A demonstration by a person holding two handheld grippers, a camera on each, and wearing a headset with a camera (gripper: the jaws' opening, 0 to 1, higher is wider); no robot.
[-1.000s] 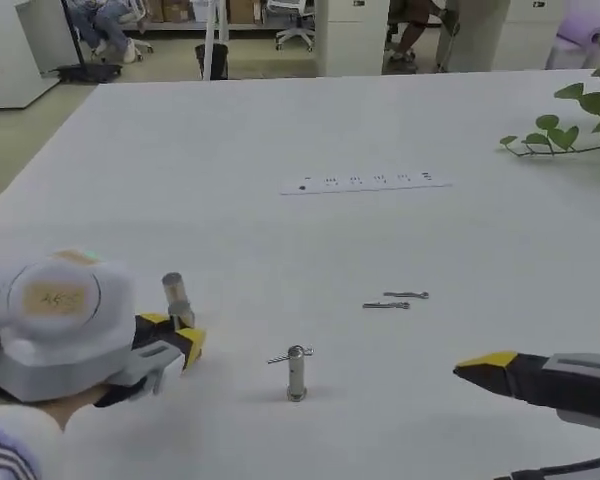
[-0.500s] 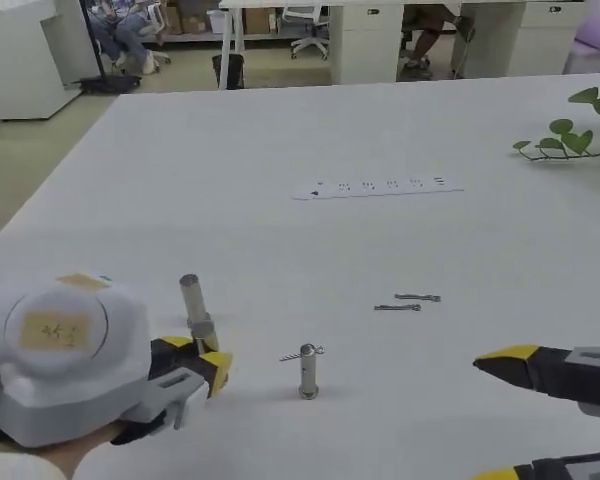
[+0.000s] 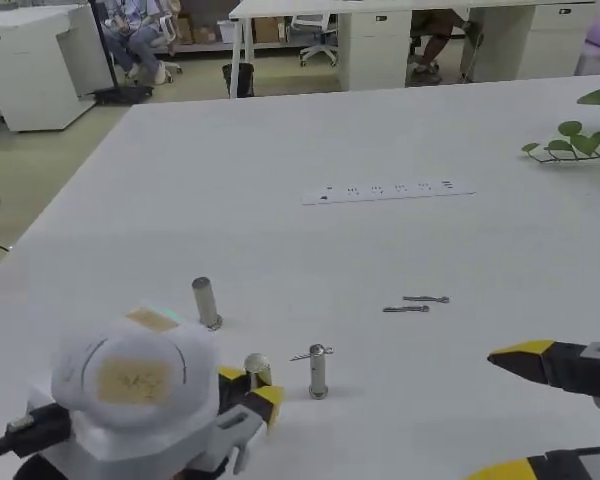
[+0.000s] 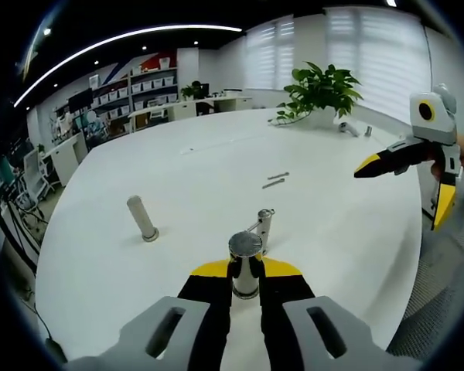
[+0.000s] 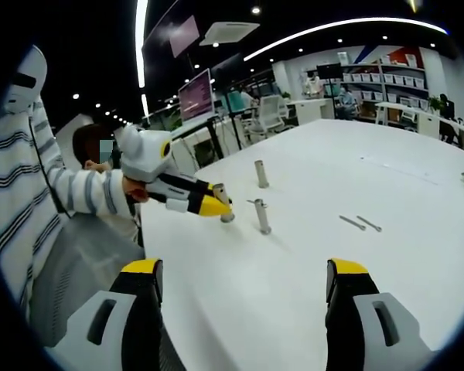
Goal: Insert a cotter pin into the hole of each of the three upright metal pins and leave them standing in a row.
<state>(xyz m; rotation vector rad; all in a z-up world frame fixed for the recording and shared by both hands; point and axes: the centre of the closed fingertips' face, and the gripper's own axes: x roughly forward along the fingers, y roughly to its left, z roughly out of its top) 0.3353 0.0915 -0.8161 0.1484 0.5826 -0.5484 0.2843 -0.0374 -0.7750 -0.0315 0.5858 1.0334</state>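
Low at 7 o'clock in the head view, the left yellow-and-black gripper (image 4: 246,274) is clamped on a short upright silver metal pin (image 4: 245,249). The right gripper (image 5: 245,270), at 4 o'clock from it, has its jaws wide apart with nothing between them. On the white workbench (image 3: 280,150), a second silver pin (image 3: 319,370) with a wire cotter pin through its head stands just beside the clamped pin at 3 o'clock. A bare third pin (image 3: 205,302) stands at 11 o'clock, and two loose cotter pins (image 3: 416,304) lie farther off at 2 o'clock.

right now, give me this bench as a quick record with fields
left gripper: shut on a bare metal pin, upright
right gripper: open, holding nothing
finished pin: standing, cotter pin through its hole
other bare pin: standing alone
loose cotter pins: two, lying on the table
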